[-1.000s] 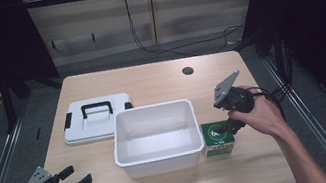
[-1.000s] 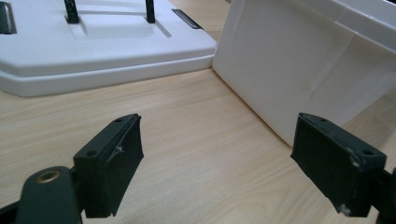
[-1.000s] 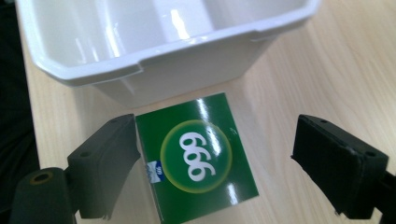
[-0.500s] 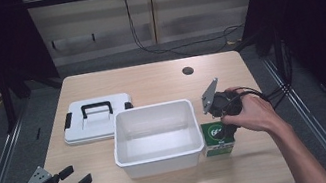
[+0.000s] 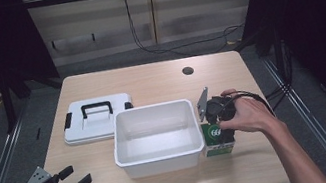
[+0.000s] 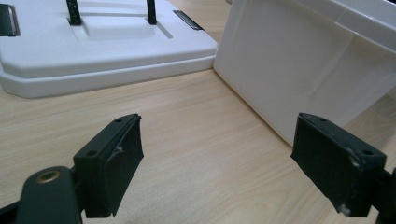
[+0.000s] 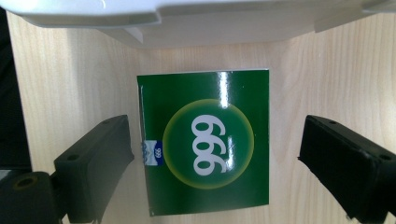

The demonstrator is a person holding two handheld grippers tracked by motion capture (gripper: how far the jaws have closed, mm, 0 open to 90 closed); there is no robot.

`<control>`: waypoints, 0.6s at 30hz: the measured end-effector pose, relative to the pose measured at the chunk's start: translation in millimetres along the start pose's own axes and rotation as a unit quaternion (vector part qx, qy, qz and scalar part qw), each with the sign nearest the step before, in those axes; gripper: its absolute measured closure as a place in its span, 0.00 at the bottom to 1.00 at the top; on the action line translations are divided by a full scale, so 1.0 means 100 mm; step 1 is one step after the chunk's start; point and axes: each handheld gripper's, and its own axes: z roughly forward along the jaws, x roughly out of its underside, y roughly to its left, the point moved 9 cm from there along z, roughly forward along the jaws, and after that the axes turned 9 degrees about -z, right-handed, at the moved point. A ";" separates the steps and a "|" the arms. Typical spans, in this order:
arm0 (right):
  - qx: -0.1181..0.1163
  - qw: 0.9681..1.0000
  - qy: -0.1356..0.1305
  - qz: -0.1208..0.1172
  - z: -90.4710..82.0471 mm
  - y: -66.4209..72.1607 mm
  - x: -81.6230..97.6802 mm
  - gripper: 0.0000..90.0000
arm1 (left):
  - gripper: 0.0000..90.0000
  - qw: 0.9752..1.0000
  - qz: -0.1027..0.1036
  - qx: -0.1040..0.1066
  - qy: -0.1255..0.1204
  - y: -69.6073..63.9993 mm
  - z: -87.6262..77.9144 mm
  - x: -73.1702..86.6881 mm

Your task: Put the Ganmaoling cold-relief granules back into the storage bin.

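Near the counter's right edge, just beside the right wall of the empty white plastic bin (image 5: 155, 131), the green "999" box (image 7: 205, 140) rests flat on the wood, and the right tongs (image 7: 219, 163) hover directly above it, spread wide with a jaw on either side and no contact yet. At the front-left corner the left tongs (image 5: 72, 181) sit idle and equally spread, holding nothing, while the bin's white lid (image 5: 97, 117) lies apart at the left. Judging from this, nothing is grasped or packed yet; closing, lifting and placing all remain.

Bright overhead light, dark surroundings; glare streaks the green box (image 7: 205, 144).
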 end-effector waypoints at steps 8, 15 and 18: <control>-0.014 1.000 0.015 -0.005 0.06 0.02 0.05 0.09 | 0.18 1.000 -0.004 -0.001 0.000 0.00 0.01 0.00; -0.024 0.999 0.042 -0.024 0.14 0.04 0.07 0.09 | 0.18 1.000 -0.010 -0.002 -0.004 0.01 -0.01 0.00; -0.021 0.998 0.048 -0.028 0.16 0.04 0.08 0.09 | 0.18 1.000 -0.009 -0.001 -0.001 0.01 -0.01 0.01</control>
